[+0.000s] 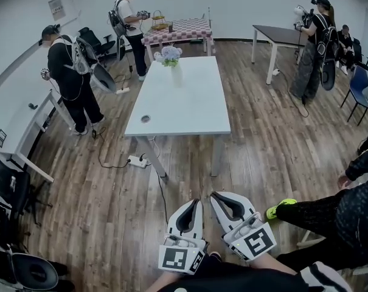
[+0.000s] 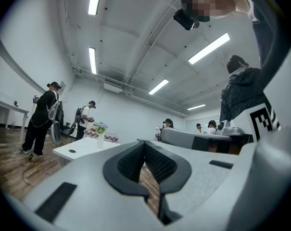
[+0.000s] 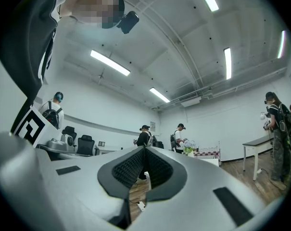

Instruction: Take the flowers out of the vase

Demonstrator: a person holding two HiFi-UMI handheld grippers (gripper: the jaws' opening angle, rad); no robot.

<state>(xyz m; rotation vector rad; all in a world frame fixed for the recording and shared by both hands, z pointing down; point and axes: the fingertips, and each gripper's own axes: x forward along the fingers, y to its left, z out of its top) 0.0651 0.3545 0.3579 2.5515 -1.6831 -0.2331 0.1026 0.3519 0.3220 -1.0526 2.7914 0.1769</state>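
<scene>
A bunch of pale blue and white flowers stands in a white vase at the far end of the long white table. Both grippers are far from it, held low over the wooden floor near me. The left gripper and the right gripper sit side by side, both shut with nothing between the jaws. In the left gripper view the flowers show small beyond the shut left gripper. The right gripper view shows the flowers far off to the right of the right gripper.
Several people with gear stand around the room. A checkered table with a basket is at the back and a dark table at the back right. A power strip and cable lie under the white table. A seated person's leg with a yellow-green shoe is close on the right.
</scene>
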